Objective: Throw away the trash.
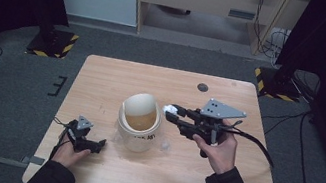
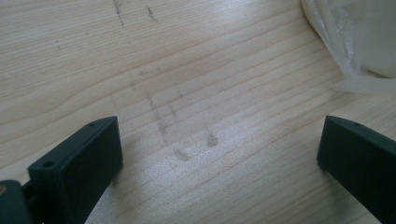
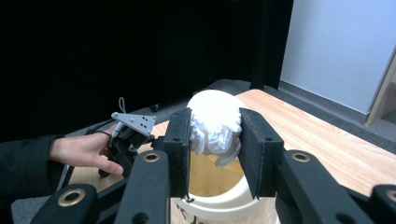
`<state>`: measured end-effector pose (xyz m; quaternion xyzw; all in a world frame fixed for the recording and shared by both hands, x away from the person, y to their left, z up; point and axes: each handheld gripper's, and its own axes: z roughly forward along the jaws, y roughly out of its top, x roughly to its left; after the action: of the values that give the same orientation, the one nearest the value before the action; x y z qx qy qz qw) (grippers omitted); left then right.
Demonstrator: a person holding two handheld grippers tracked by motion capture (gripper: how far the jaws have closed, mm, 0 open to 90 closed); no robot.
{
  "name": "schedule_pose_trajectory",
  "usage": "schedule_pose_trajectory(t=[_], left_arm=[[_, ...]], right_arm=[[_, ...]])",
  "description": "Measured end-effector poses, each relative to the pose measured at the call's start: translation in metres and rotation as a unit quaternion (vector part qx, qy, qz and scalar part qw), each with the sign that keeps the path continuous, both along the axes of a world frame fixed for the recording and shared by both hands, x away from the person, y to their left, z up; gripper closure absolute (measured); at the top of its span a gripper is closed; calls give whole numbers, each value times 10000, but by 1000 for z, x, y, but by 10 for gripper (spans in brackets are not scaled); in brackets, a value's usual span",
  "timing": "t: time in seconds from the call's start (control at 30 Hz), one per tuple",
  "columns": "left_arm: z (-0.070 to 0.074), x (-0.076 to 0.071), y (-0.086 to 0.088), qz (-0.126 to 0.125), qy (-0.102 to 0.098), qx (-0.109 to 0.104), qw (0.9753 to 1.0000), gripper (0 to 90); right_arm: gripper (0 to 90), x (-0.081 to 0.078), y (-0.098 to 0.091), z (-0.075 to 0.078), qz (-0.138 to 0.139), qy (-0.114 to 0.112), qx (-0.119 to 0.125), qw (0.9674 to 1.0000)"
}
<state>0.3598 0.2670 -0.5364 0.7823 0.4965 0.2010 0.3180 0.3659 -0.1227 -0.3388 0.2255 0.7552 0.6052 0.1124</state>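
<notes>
At the lower left of the high view, the left gripper (image 1: 100, 144) is resting on the table (image 1: 102, 81) with its jaws standing wide and nothing between them. At the centre, the bin (image 1: 139, 123) is standing with its swing lid tipped and a clear liner bunching around its base. Just right of it, the right gripper (image 1: 172, 112) is pinching a wad (image 1: 167, 108) of crumpled white paper, jaws narrow on it, beside the bin's rim. The wad is looking soft, creased and loosely balled, bulging out past the pads (image 3: 180, 140) in the right gripper view. If released short of the opening, it is likely dropping onto the table beside the scrap (image 1: 164, 146) already lying lower right of the bin; a nudge against the lid may be tipping the light bin.
</notes>
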Motion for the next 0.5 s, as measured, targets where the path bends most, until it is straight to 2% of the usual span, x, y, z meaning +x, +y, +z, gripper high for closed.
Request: schedule_pose_trajectory(t=[0.27, 0.5], left_arm=[[0, 0, 0, 0, 1, 0, 10000, 0], [0, 0, 0, -1, 0, 1, 10000, 0]], right_arm=[[659, 4, 15, -4, 64, 52, 34, 10000], [659, 7, 31, -20, 107, 170, -107, 9997]])
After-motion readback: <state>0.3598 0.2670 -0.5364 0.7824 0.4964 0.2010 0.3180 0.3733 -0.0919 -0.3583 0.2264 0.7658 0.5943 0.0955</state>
